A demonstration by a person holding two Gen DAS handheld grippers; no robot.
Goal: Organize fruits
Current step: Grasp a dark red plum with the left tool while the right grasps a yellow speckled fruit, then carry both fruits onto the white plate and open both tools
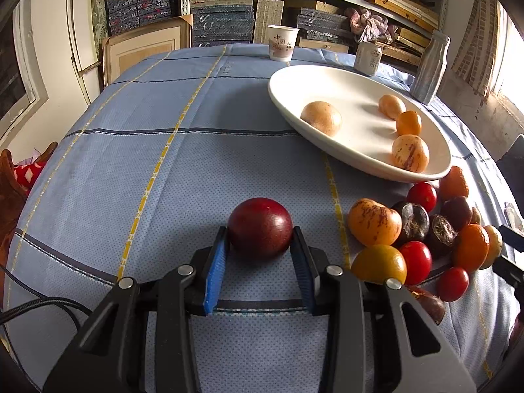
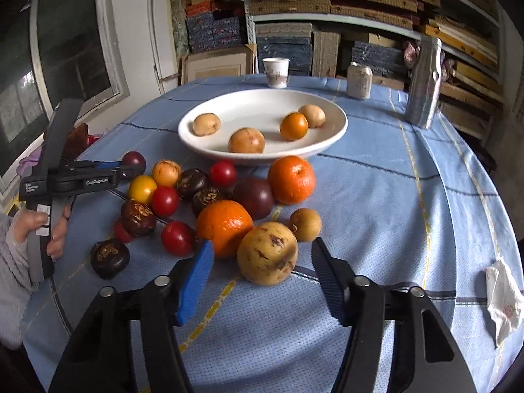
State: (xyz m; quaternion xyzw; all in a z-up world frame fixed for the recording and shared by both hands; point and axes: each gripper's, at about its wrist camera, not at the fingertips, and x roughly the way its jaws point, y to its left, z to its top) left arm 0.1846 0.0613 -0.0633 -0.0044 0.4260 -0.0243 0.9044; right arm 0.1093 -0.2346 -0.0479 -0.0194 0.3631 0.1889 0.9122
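In the left wrist view my left gripper [image 1: 260, 233] is shut on a dark red round fruit [image 1: 260, 222] that rests on the blue tablecloth. The right wrist view shows the same gripper [image 2: 126, 165], held by a hand [image 2: 55, 235], at the pile's left edge. My right gripper [image 2: 262, 245] is open around a yellow-brown spotted fruit [image 2: 267, 253], and its pads stand clear of the fruit on both sides. A pile of oranges, red and dark fruits [image 2: 203, 196] lies just beyond. The white plate [image 2: 327, 137] behind it holds several yellowish fruits.
At the table's far edge stand a paper cup [image 2: 275, 72], a can [image 2: 359, 80] and a metal bottle [image 2: 424, 82]. A crumpled tissue [image 2: 502, 308] lies at the right. Packed shelves rise behind the table, and a window is at the left.
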